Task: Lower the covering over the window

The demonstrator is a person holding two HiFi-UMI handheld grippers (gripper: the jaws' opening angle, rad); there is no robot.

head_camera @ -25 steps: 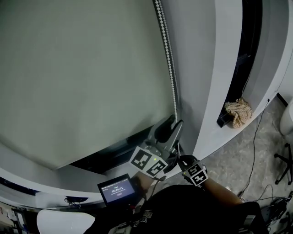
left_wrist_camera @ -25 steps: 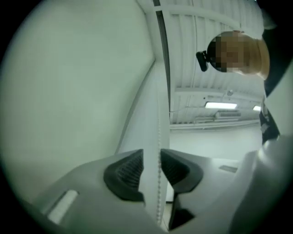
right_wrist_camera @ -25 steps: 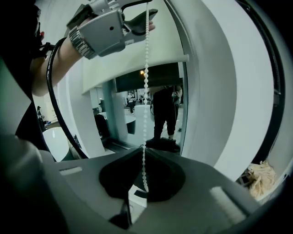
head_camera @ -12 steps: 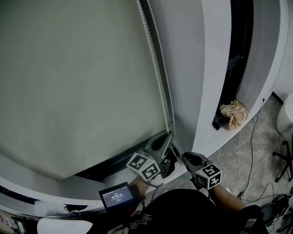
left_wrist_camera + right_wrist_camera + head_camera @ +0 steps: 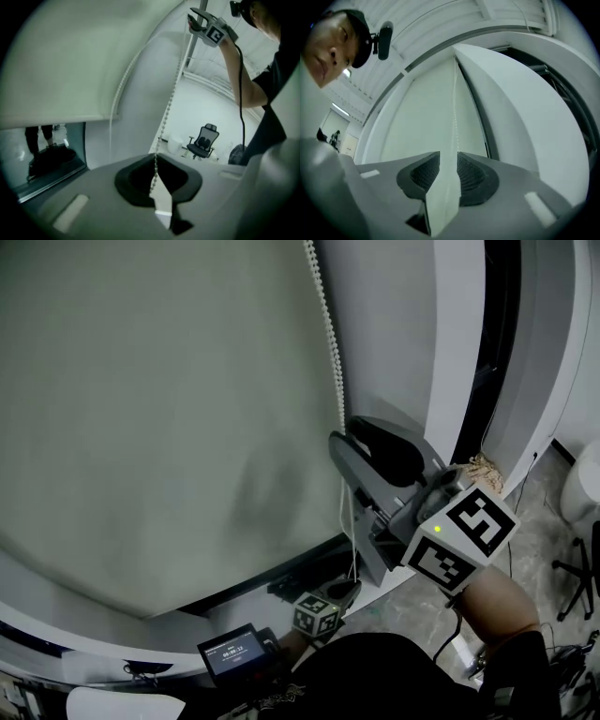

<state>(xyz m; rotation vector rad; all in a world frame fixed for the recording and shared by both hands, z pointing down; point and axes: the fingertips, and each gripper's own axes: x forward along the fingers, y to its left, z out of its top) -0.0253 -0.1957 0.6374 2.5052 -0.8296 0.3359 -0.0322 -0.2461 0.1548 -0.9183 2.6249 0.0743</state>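
Note:
A pale roller blind (image 5: 159, 399) covers most of the window, and its bottom edge (image 5: 56, 117) hangs above a strip of bare glass. A white bead chain (image 5: 328, 324) hangs down its right side. Low in the head view, my left gripper (image 5: 349, 585) is shut on the chain (image 5: 164, 122), which disappears between its closed pads (image 5: 156, 159). My right gripper (image 5: 345, 432) is raised high beside the chain. It is open, and the chain (image 5: 454, 112) runs up through the gap between its jaws (image 5: 448, 159) without the pads pressing it. The left gripper view shows it overhead (image 5: 206, 26).
A white window frame (image 5: 450, 381) stands right of the blind. A crumpled tan cloth (image 5: 483, 470) lies on the neighbouring sill. A small lit screen (image 5: 230, 652) sits at my waist. A cable (image 5: 514, 521) trails over the floor, and an office chair (image 5: 202, 138) stands behind me.
My left gripper closed on the chain and moved down with it. My right gripper rose from waist height to high on the chain. The blind's bottom edge sits slightly lower.

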